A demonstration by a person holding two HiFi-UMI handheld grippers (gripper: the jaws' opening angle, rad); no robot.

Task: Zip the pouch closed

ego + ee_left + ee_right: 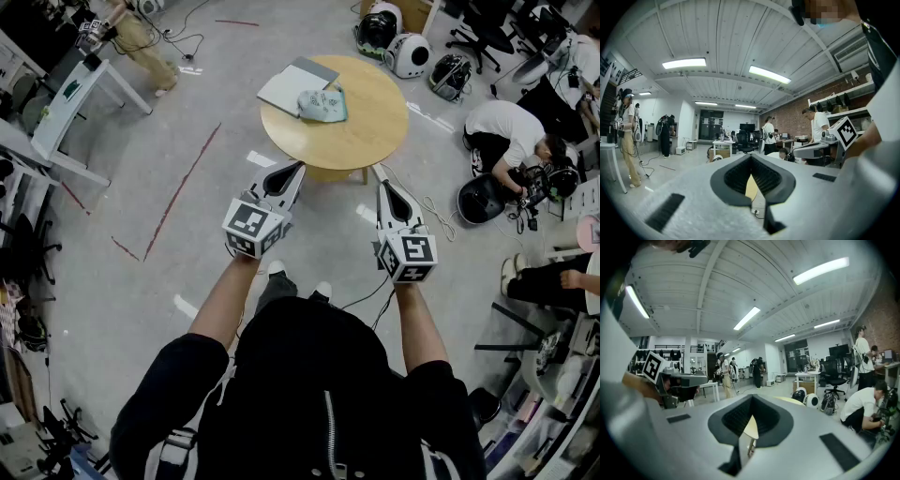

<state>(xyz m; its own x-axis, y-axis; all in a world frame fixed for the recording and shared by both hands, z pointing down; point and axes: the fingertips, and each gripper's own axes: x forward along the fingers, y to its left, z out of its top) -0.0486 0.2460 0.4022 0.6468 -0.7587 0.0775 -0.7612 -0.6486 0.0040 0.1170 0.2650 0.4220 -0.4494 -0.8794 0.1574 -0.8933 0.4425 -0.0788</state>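
A pale green pouch [322, 105] lies on the round wooden table [361, 127], against a flat grey case [295, 84]. Both grippers hang in the air short of the table's near edge, well apart from the pouch. My left gripper [299, 166] points toward the table, its jaws shut with nothing between them. My right gripper [382, 185] is alongside it, also shut and empty. In the left gripper view the jaws [751, 157] meet at the tip, and a sliver of the table [751, 188] shows behind. In the right gripper view the gripper [752, 398] is closed too, with the table's edge [796, 401] beyond.
Several helmets [394, 42] lie on the floor behind the table. A person [506, 131] crouches at the right beside another helmet [480, 199]. White tables [70, 98] stand at the left. A cable [427, 204] and red tape lines [183, 183] cross the floor.
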